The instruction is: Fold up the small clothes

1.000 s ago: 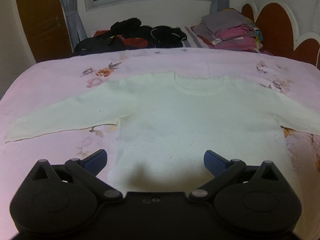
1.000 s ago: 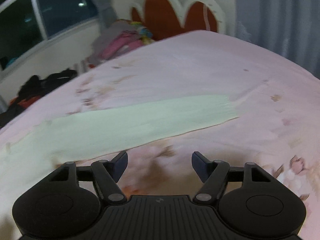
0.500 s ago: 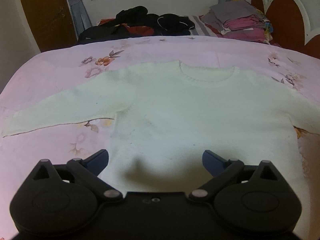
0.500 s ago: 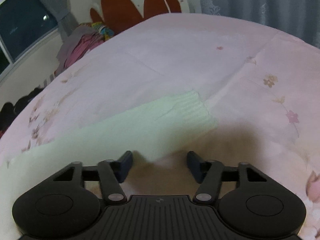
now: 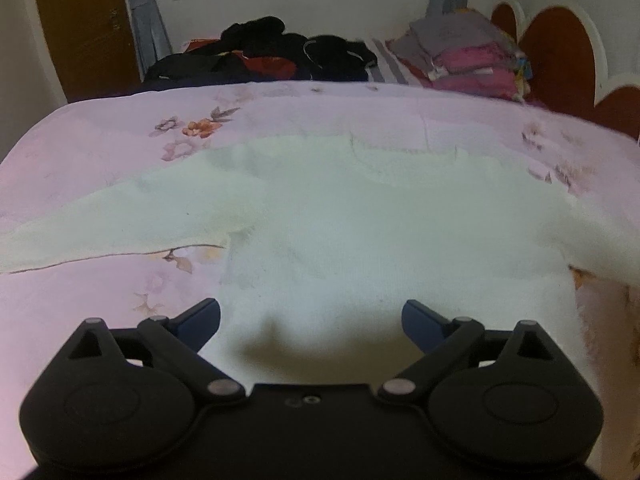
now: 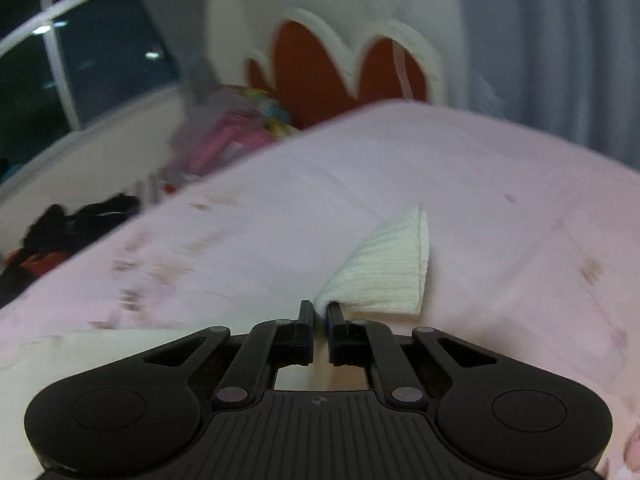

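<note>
A pale cream knit sweater lies flat, front up, on the pink floral bedspread, with its left sleeve stretched out to the left. My left gripper is open and empty, hovering over the sweater's lower body near the hem. My right gripper is shut on the ribbed cuff of the right sleeve, which sticks up beyond the fingertips and is lifted off the bed. The rest of that sleeve is hidden under the gripper.
A heap of dark clothes and a stack of folded pink and grey clothes lie at the far side of the bed. A red and white headboard stands at the right. A brown door is at the far left.
My right gripper closed on the right sleeve's cuff and raised it off the bed. My left gripper moved slightly nearer over the sweater and stays open.
</note>
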`<state>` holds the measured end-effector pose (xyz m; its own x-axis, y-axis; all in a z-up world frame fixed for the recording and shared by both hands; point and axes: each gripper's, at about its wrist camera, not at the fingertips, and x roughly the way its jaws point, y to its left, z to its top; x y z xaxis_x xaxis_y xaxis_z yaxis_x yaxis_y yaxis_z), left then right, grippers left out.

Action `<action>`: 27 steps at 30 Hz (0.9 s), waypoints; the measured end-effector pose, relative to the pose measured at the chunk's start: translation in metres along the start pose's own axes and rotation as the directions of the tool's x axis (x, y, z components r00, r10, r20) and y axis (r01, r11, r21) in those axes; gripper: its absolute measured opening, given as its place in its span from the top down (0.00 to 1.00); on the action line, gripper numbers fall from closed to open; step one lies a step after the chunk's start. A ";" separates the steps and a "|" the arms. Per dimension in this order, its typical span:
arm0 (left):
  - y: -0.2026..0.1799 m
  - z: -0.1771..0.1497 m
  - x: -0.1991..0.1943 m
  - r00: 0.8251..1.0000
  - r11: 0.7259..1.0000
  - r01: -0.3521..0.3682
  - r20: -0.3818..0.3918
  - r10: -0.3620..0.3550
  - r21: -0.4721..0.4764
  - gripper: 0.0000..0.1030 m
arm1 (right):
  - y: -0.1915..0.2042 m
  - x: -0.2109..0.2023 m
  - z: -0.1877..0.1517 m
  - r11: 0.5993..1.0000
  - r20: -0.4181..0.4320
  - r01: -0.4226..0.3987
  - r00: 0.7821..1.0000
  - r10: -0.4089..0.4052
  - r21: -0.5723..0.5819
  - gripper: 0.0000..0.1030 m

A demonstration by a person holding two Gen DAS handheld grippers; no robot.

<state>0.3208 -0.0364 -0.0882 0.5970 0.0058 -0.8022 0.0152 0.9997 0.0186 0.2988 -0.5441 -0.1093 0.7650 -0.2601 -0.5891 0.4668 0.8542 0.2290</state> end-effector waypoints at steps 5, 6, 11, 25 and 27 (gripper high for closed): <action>0.027 0.000 -0.008 0.999 0.999 -0.013 0.038 0.015 -0.039 0.05 | 0.085 -0.018 0.000 0.983 0.025 -0.164 0.986 0.167 -0.087 0.95; 0.033 0.000 -0.009 0.999 0.999 -0.016 0.042 0.018 -0.046 0.06 | 0.104 -0.022 -0.002 0.975 0.023 -0.194 0.980 0.198 -0.105 0.95; 0.072 -0.001 -0.008 0.998 0.996 -0.028 0.050 0.033 -0.086 0.05 | 0.211 -0.029 -0.031 0.919 -0.040 -0.347 0.938 0.346 -0.187 0.95; 0.129 0.008 0.011 0.998 0.990 -0.011 0.057 0.019 -0.143 0.04 | 0.357 -0.003 -0.153 0.829 -0.340 -0.505 0.843 0.416 -0.239 0.94; 0.119 0.012 0.020 0.998 0.991 0.038 0.045 -0.032 -0.132 0.04 | 0.356 -0.002 -0.150 0.827 -0.344 -0.515 0.836 0.426 -0.226 0.94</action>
<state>0.3445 0.0829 -0.0947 0.6319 -0.0276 -0.7746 -0.0681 0.9935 -0.0910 0.3971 -0.1720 -0.1426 0.6862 0.3017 -0.6619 -0.1078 0.9421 0.3176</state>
